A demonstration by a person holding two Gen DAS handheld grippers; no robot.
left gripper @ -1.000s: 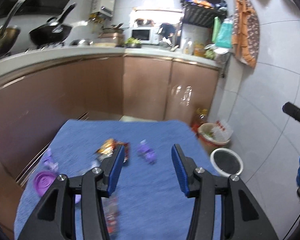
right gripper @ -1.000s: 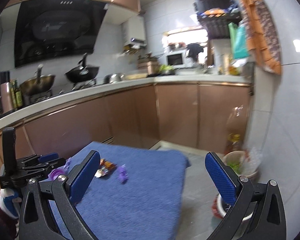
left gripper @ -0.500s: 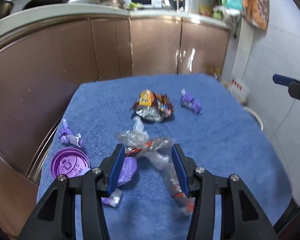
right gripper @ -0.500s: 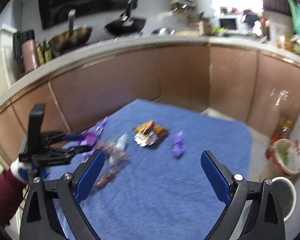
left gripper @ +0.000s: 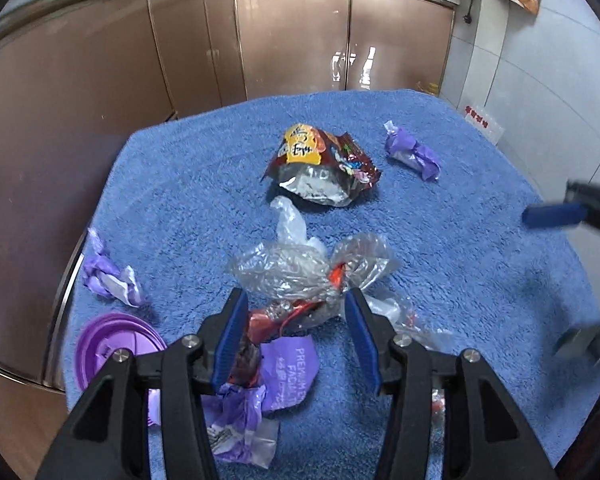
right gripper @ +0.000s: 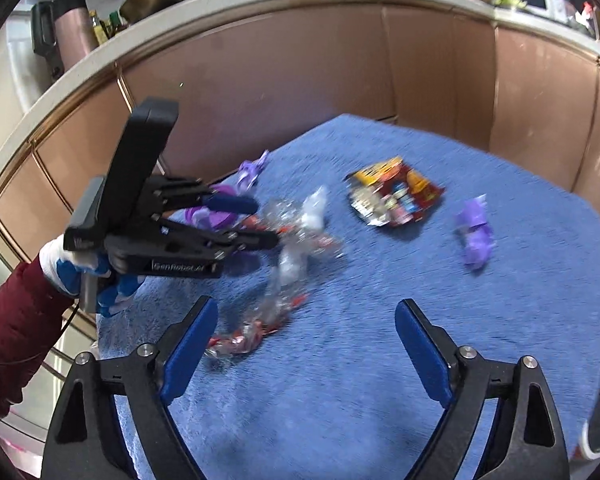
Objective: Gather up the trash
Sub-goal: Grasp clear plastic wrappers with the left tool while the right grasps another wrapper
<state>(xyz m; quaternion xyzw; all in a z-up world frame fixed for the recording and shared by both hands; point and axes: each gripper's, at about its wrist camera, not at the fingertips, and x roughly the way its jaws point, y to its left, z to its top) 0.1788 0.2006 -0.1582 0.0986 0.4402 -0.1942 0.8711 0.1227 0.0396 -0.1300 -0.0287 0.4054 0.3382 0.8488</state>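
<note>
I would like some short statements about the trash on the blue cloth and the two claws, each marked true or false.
1. The left claw is closed tightly on the purple lid. False: it is open above the clear crumpled plastic; the purple lid lies apart, near the cloth's edge.
2. The red and yellow snack bag lies on the blue cloth. True.
3. The right claw holds a purple wrapper. False: it is open and empty, its jaws having just been closing a little; the purple wrapper lies further away on the cloth.
4. A red sleeve shows behind the left claw. True.
</note>
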